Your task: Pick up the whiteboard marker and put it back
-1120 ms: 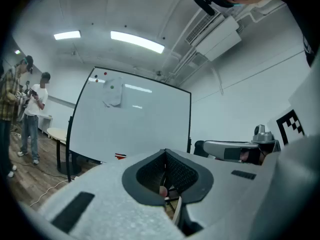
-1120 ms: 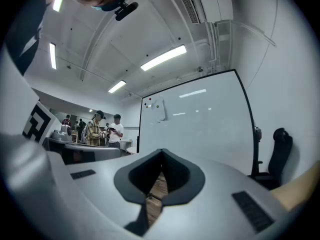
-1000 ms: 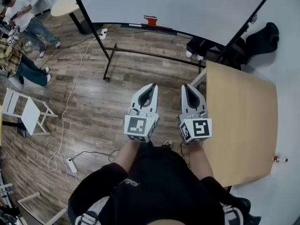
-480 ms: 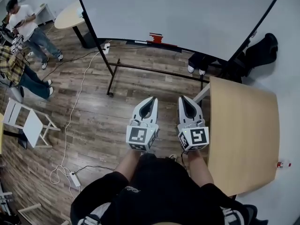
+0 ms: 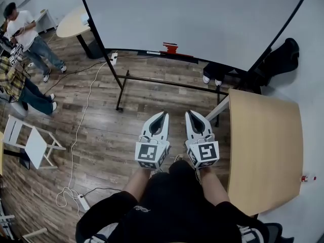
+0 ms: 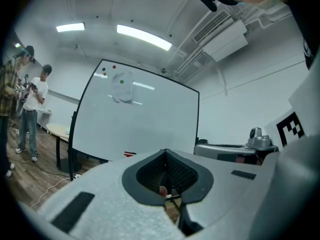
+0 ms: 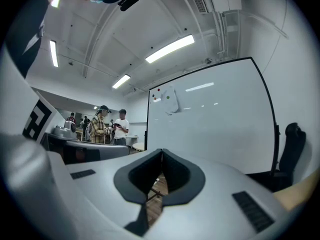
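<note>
Both hand-held grippers are held side by side, pointing level at the whiteboard and well short of it.

- Left hand-held gripper: its own view shows the jaws closed tip to tip, with nothing gripped.
- Right hand-held gripper: the same, jaws meeting at the tips, and empty.
- The person's forearms and dark top fill the bottom of the head view.

Marker: neither hand-held gripper has it.
- A red thing sits on the whiteboard's bottom ledge, near the middle. It also shows as a red fleck in the left gripper view. Whether it is a marker or an eraser, I cannot tell.
- A small white stick with a red end lies well away from the whiteboard, off to its right and nearer the person, just past the table's edge. It is marker-shaped but too small to be sure.

Around the whiteboard:
- A sheet of paper is stuck near its top left, with a red dot and a green dot beside it.
- The wooden table stands just in front of the whiteboard's right leg.
- Left of the whiteboard are a round table and two people, one in a white shirt and one in plaid.
- A white chair stands further out on that side.
- A cable runs across the wood floor from the whiteboard's left foot.
- Behind the right end is a black chair.
</note>
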Action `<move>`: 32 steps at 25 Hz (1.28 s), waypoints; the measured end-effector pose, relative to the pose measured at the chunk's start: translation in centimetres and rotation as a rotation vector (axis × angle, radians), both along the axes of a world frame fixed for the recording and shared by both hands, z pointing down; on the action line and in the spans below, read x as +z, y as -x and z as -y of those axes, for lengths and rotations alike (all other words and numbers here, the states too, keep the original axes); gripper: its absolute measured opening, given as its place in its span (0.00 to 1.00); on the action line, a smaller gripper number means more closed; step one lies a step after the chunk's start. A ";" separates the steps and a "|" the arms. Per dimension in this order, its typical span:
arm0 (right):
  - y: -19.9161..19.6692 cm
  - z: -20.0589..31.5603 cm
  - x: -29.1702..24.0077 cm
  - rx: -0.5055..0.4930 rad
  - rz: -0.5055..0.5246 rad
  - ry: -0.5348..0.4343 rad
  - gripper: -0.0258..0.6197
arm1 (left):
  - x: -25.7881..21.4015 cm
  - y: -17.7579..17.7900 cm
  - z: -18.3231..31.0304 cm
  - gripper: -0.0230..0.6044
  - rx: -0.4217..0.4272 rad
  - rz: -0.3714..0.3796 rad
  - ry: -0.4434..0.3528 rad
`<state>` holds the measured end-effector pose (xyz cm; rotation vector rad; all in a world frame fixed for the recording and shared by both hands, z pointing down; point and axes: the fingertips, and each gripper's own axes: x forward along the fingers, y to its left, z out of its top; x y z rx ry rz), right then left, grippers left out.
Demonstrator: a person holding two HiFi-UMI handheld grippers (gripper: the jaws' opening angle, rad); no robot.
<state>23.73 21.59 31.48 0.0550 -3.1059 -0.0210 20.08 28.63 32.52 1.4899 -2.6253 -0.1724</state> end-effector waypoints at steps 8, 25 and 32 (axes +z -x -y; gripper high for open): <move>6.8 2.9 1.4 -0.049 0.000 0.025 0.04 | 1.9 5.9 2.8 0.04 -0.044 -0.023 0.026; 19.8 15.0 2.5 -0.119 -0.044 0.047 0.04 | 2.5 19.2 14.2 0.04 -0.093 -0.049 0.080; 24.2 16.1 5.4 -0.167 -0.176 -0.024 0.04 | 5.3 22.7 14.1 0.04 -0.159 -0.118 0.117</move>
